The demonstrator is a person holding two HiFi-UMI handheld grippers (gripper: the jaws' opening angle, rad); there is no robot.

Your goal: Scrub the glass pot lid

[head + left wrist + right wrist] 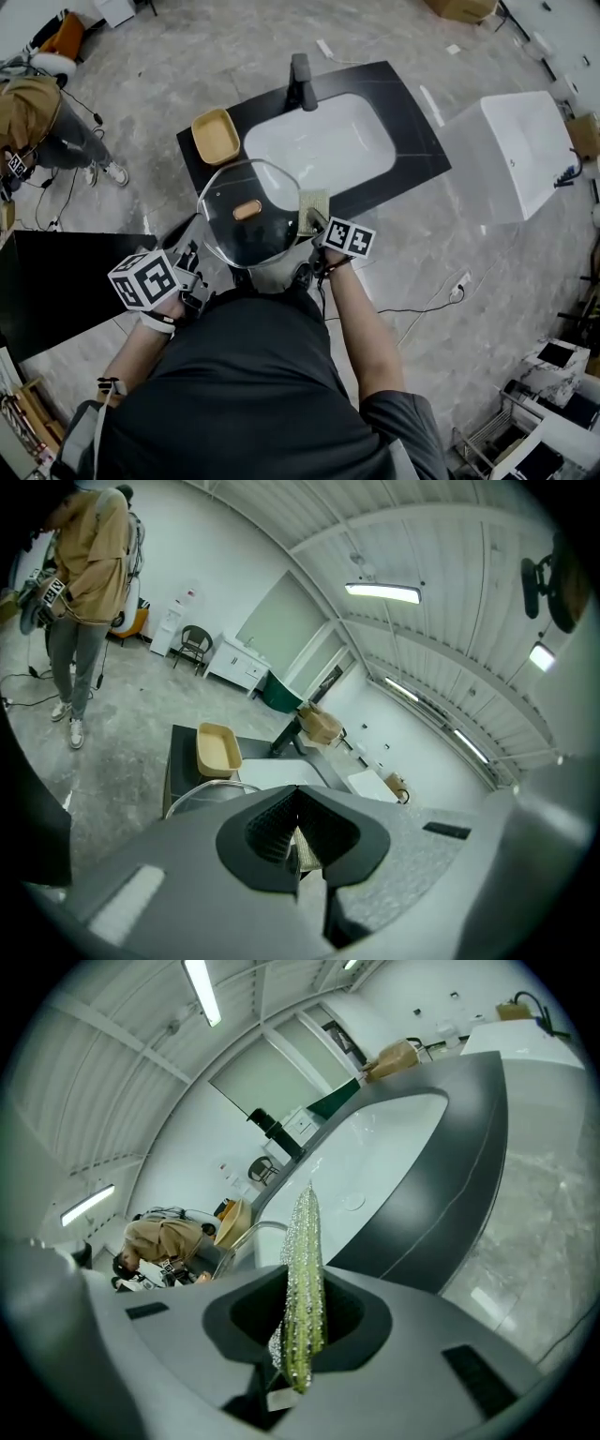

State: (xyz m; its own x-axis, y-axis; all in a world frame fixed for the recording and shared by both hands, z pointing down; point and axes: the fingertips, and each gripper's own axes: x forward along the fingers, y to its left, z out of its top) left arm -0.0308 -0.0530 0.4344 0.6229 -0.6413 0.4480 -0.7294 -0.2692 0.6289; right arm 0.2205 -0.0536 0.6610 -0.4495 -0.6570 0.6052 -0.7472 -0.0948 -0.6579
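Observation:
The glass pot lid (248, 214) has a metal rim and a tan knob. It is held up over the near edge of the black counter (412, 122). My left gripper (204, 267) is shut on the lid's near-left rim; the left gripper view shows that rim (199, 793) beside the closed jaws of my left gripper (298, 810). A green, glittery scrub sponge (313, 212) touches the lid's right edge. My right gripper (317, 228) is shut on it. In the right gripper view the sponge (304, 1279) stands edge-on between the jaws of my right gripper (302, 1302).
A white sink basin (323, 141) with a dark faucet (302, 82) lies beyond the lid. A yellow tray (216, 136) rests on the counter's left end. A white tub (516, 155) stands to the right, a black table (56, 281) to the left, and a person (37, 122) far left.

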